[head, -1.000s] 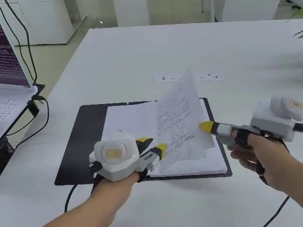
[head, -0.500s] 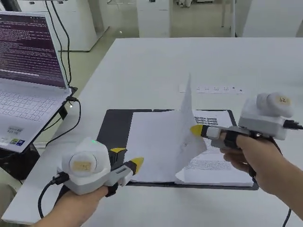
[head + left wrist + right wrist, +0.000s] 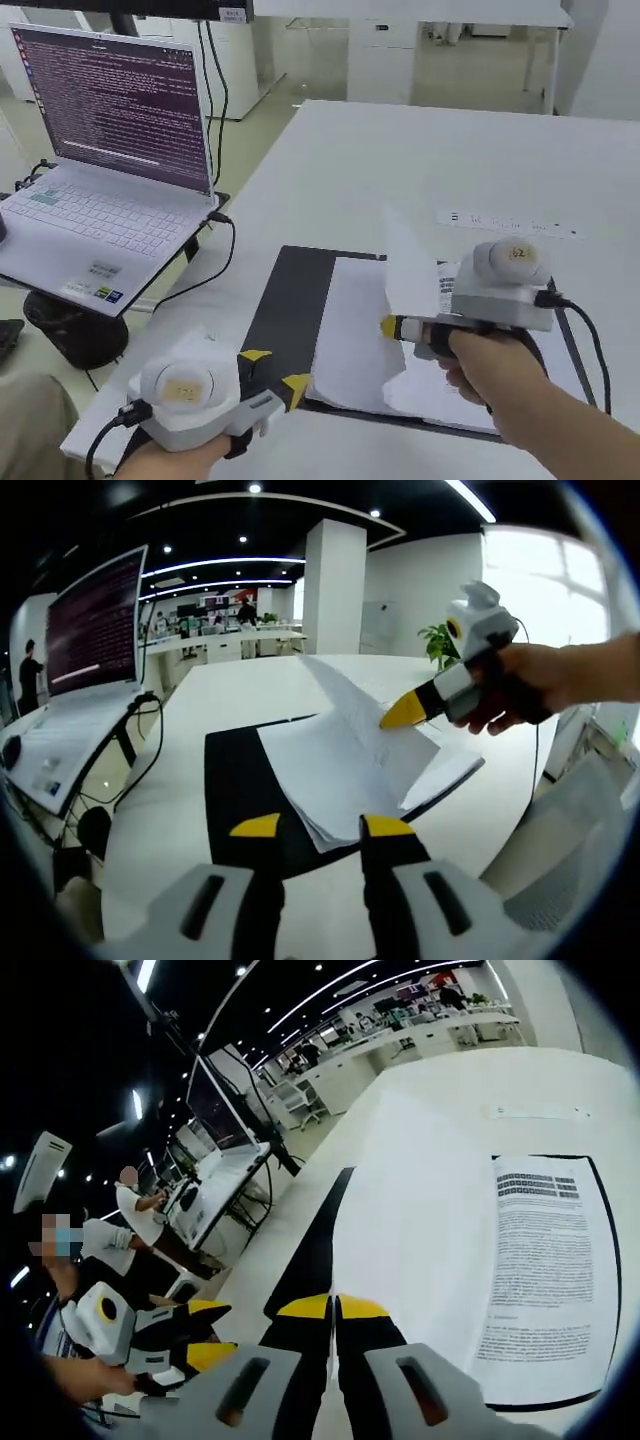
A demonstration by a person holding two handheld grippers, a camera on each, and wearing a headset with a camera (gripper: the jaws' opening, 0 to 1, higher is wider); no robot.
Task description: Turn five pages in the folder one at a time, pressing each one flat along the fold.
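**Page held upright over the fold**

Our right gripper [image 3: 388, 326] has its jaws closed together on the free edge of one page [image 3: 410, 270]. That page stands roughly upright above the middle of the open folder [image 3: 285, 310]. A printed sheet lies flat to the right of the claw and a blank turned stack to its left. The fold runs away from us, from the near edge to the far edge, beneath the raised page.

We judge the sheet must swing left across that line. The left gripper [image 3: 277, 368] hovers empty with its jaws apart, just off the folder's near left corner. That makes it the nearer tool for pressing along the fold. The folder lies on the white table [image 3: 400, 160], and a laptop [image 3: 110, 150] sits well apart at the left.
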